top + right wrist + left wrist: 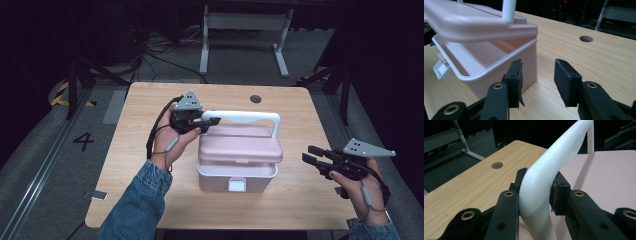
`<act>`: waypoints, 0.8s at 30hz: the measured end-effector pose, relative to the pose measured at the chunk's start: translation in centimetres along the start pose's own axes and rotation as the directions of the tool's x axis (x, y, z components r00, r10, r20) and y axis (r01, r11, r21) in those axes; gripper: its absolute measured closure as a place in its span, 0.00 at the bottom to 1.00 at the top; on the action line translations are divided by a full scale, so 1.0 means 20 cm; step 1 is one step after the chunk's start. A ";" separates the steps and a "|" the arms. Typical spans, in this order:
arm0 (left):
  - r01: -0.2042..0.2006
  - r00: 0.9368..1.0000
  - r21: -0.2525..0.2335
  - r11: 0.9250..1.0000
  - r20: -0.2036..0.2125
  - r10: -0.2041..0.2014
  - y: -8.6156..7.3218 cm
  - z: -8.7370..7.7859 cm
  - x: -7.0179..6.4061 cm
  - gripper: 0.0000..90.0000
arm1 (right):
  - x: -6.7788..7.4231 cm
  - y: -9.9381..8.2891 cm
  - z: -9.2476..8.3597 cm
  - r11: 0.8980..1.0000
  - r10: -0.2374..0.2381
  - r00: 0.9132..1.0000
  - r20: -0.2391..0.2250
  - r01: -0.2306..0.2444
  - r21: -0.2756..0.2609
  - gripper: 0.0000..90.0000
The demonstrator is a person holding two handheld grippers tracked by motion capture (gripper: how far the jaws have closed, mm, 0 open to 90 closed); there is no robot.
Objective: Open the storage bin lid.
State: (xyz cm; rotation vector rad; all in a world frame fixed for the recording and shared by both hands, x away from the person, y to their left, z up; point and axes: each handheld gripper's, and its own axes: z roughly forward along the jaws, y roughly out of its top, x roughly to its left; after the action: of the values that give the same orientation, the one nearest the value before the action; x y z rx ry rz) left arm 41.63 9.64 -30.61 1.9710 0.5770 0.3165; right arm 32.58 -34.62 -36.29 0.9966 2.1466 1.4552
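Pink and sitting mid-tabletop (150, 200), a box (237, 177) is resting with its lid (240, 147) lifted off the rim, a gap showing above the hollow inside. The left gripper (212, 121) is clamping its fingers (560, 192) tight on the left corner of the white handle (250, 116) that is arching over the lid. The right gripper (312, 155) is hovering off to the box's right, above the wood, its fingers (565, 80) standing apart and gripping nothing. A white latch (237, 185) is hanging at the box's front.
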 end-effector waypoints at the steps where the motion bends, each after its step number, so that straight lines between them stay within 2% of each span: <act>1: 0.001 1.000 -0.003 1.000 -0.002 -0.001 0.00 0.00 0.01 0.80 | 0.00 0.00 0.00 1.000 -0.003 1.000 -0.003 0.003 -0.002 0.66; 5: 0.025 1.000 -0.008 1.000 -0.001 -0.025 0.01 0.01 0.04 0.80 | 0.02 0.02 0.01 1.000 0.001 1.000 -0.019 -0.001 -0.006 0.66; 8: 0.025 1.000 -0.005 1.000 -0.011 -0.025 0.02 0.02 0.05 0.80 | 0.04 0.04 0.02 1.000 -0.011 0.999 -0.035 0.011 -0.013 0.67; 14: 0.036 0.999 -0.011 0.999 -0.010 -0.036 0.03 0.03 0.07 0.80 | 0.09 0.07 0.05 0.999 -0.037 0.993 -0.112 0.038 0.005 0.81; 17: 0.042 0.999 -0.007 0.999 -0.011 -0.042 0.03 0.03 0.07 0.80 | 0.11 0.09 0.06 0.999 -0.054 0.991 -0.125 0.053 -0.007 0.86; 18: 0.036 0.999 -0.007 0.999 -0.010 -0.036 0.03 0.03 0.07 0.80 | 0.12 0.10 0.07 0.998 -0.056 0.987 -0.148 0.054 -0.015 0.94; 19: 0.038 0.999 -0.009 0.999 -0.009 -0.039 0.03 0.03 0.07 0.80 | 0.13 0.11 0.07 0.998 -0.056 0.984 -0.167 0.055 -0.012 0.96; 20: 0.038 0.999 -0.009 0.999 -0.009 -0.039 0.03 0.03 0.07 0.80 | 0.13 0.11 0.07 0.998 -0.056 0.984 -0.167 0.055 -0.012 0.96; 24: 0.039 0.999 -0.009 0.999 -0.009 -0.039 0.03 0.03 0.07 0.80 | 0.18 0.13 0.12 0.996 -0.083 0.970 -0.229 0.086 -0.001 1.00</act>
State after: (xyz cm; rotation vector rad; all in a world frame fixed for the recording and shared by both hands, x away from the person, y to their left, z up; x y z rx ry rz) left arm 43.27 9.79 -30.38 1.9484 0.6188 0.3038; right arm 32.54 -29.91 -34.67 0.7610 2.3262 1.5874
